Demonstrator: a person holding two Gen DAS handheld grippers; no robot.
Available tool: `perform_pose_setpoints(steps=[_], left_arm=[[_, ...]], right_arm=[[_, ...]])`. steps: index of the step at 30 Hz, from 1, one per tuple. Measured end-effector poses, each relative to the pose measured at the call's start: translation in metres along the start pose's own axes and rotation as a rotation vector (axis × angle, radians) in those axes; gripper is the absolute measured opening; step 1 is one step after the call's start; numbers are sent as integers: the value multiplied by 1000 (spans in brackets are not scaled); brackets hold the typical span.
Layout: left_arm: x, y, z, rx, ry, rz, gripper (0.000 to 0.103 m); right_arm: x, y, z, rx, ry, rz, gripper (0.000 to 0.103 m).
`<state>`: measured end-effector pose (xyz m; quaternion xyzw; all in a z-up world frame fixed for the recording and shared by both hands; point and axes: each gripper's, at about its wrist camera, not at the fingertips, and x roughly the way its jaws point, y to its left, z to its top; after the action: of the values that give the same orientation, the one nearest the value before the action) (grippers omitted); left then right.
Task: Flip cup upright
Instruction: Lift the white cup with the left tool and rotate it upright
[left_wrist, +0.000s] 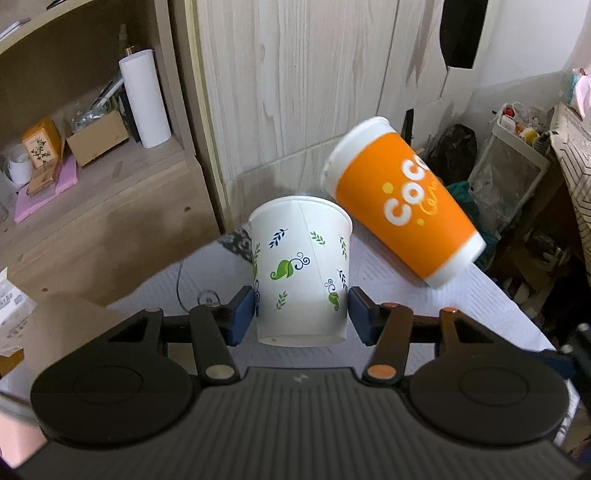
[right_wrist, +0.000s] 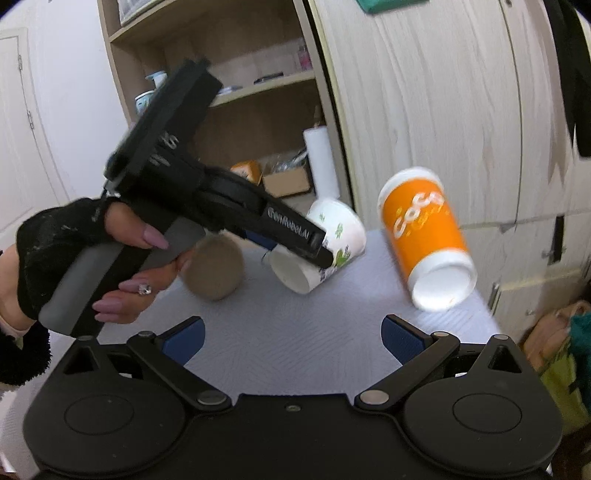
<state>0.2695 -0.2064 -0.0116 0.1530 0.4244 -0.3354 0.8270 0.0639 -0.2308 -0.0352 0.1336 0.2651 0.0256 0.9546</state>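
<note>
Gripping the white cup between its blue pads, the left gripper has its jaws closed narrowly on the cup's lower wall near the base. In the right wrist view this cup is held tilted above the table, its base toward 7 o'clock and its mouth toward 1 o'clock. Green leaves and dark blue sprigs are printed on its wall; no lettering can be read there.

At 2 o'clock from the white cup, the orange cup appears blurred and tilted, its white-rimmed wide end toward 10 o'clock. Its white lettering reads "COCO", with a thinner yellow script beneath that is not legible. In the right wrist view the orange cup shows its white underside toward 5 o'clock.

The right gripper is empty, jaws wide, over bare table. A hand in a black fingerless glove holds the left gripper's handle, whose white side lettering is too blurred to read. A brown ball lies at 9 o'clock from the white cup.
</note>
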Motion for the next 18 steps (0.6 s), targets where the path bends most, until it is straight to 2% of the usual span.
perform_pose_setpoints(steps=[6,12,15,18], left_arm=[[-26,-17,-14,5,6,-15,54],[-49,-22,-45,-49,40,-78,54],[-54,-22,-57,-85,78,-131,54],[-53,-22,-71,-124,116,-151,54]], right_arm=[[-4,0,-9,64,33,72,103],[2,-4,-20,140,86,166,103],[-1,4,-27,122,90,181,103],[-1,9,-30,127,95,176,103]])
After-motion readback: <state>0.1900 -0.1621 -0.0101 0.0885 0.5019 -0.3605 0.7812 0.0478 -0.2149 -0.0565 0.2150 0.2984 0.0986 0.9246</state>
